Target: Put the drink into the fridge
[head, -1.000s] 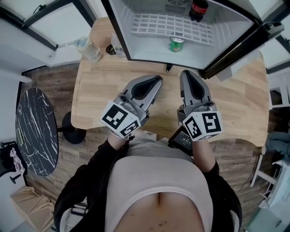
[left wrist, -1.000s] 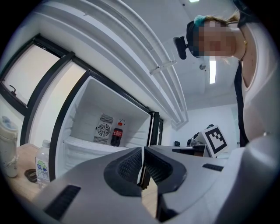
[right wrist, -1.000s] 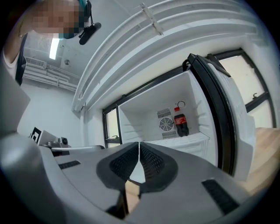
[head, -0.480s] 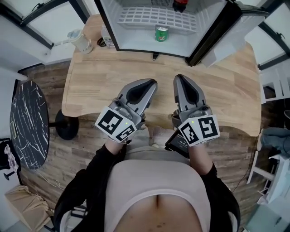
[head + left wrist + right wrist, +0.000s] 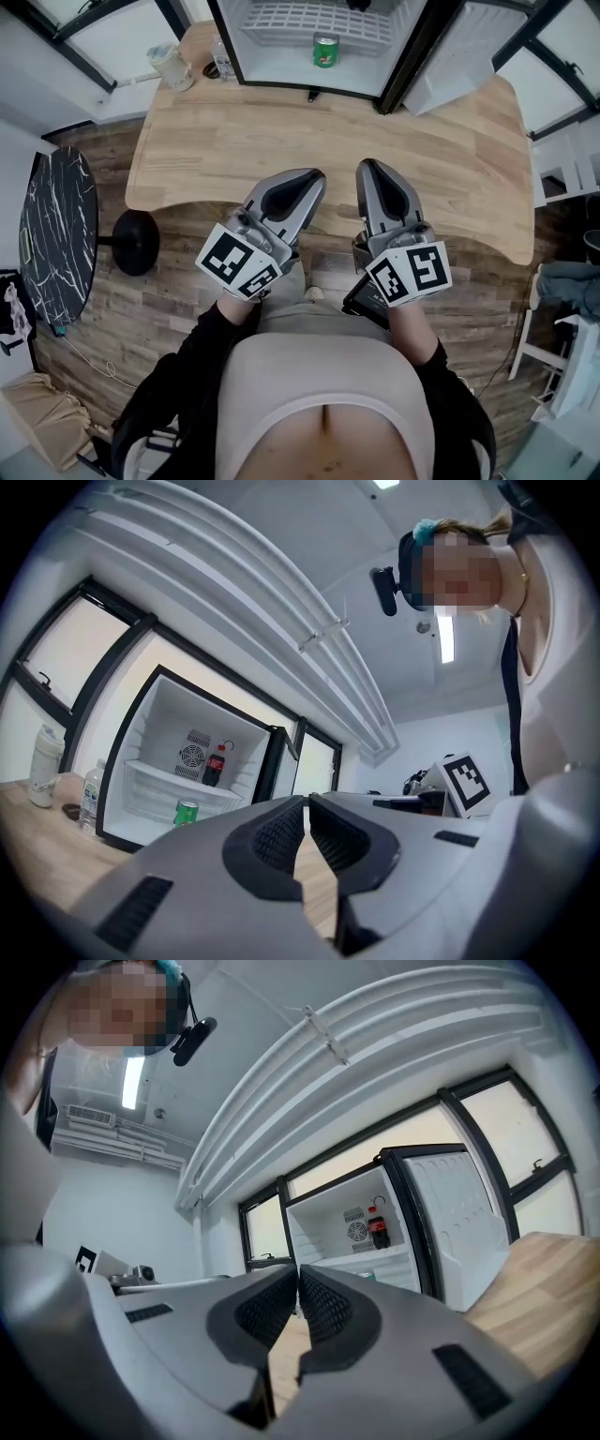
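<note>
Stands at the near edge of the table (image 5: 234, 141) and holds 2 tongs out in front of the belly, side by side and near each other, tips just over that edge. Points the left tongs (image 5: 316, 175) forward and a little to the right, toward the fridge (image 5: 281, 67). Points the right tongs (image 5: 367, 166) almost straight forward. Carries both about level, with the marker cubes (image 5: 239, 262) turned back to the body and the forearms in dark sleeves (image 5: 187, 366) bent close to the waist.

Has both tongs clenched. In the left gripper view, jaw tips pressed together, with only the table seen through the slit below them. Same in the right gripper view.

Well apart from both tongs, inside the open fridge: a green can (image 5: 325, 51) on the bottom and a cola bottle (image 5: 216, 764) on the shelf (image 5: 309, 17) above. Door (image 5: 450, 56) swung open to the right. Left of the fridge, on the table: a water bottle (image 5: 222, 66) and a cup (image 5: 172, 66).
</note>
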Action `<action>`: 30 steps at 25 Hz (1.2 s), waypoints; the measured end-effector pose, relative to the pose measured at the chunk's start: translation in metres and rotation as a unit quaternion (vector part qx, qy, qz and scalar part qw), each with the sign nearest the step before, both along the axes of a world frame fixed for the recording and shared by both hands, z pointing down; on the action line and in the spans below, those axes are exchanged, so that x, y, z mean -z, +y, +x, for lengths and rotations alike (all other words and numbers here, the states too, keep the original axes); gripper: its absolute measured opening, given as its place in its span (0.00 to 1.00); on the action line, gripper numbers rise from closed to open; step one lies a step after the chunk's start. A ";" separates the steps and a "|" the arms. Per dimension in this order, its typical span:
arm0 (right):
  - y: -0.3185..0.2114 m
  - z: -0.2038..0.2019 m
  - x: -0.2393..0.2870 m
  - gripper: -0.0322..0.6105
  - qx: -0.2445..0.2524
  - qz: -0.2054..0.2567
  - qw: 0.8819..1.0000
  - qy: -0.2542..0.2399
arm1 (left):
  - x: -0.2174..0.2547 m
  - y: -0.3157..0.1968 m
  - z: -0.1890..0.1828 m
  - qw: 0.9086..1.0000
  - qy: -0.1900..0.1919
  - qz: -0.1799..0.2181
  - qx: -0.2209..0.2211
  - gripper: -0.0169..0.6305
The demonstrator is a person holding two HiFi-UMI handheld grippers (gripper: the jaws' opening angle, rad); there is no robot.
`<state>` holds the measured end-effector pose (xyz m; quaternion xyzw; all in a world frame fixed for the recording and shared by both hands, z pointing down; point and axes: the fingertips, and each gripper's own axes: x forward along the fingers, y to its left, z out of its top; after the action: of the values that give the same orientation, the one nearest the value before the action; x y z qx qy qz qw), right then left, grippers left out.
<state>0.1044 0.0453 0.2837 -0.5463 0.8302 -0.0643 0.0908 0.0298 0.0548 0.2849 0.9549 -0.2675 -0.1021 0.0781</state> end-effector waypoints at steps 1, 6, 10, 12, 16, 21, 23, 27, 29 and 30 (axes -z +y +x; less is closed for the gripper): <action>0.007 0.000 0.001 0.10 0.002 0.002 1.000 0.001 | 0.001 0.007 0.001 1.000 0.001 0.000 0.001 0.06; 0.038 0.006 0.004 0.10 0.001 0.010 1.000 -0.006 | 0.003 0.039 0.007 1.000 0.001 0.003 0.002 0.06; 0.058 0.003 0.007 0.10 0.012 0.011 1.000 -0.009 | 0.005 0.060 0.006 1.000 0.000 0.005 0.008 0.06; 0.067 0.001 0.008 0.10 0.017 0.013 1.000 -0.009 | 0.007 0.068 0.005 1.000 0.000 0.006 0.011 0.06; 0.075 -0.001 0.012 0.10 0.019 0.019 1.000 -0.012 | 0.012 0.079 0.005 1.000 -0.002 0.013 0.008 0.06; 0.079 -0.006 0.017 0.10 0.022 0.021 1.000 -0.004 | 0.012 0.087 0.004 1.000 -0.003 0.005 -0.002 0.06; 0.080 -0.007 0.016 0.10 0.025 0.016 1.000 -0.008 | 0.011 0.087 0.002 1.000 -0.007 0.003 0.003 0.06; 0.086 -0.008 0.009 0.10 0.032 0.006 0.999 -0.021 | 0.008 0.090 -0.007 1.000 -0.005 -0.006 0.023 0.06; 0.090 -0.013 0.006 0.10 0.038 0.005 0.999 -0.022 | 0.007 0.095 -0.011 1.000 -0.001 -0.006 0.027 0.06; 0.091 -0.016 0.007 0.10 0.041 0.007 0.999 -0.019 | 0.007 0.097 -0.014 1.000 0.000 -0.005 0.029 0.06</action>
<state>0.0887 0.1365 0.2771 -0.5096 0.8506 -0.0730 0.1074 0.0162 0.1520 0.2783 0.9465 -0.2953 -0.1027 0.0801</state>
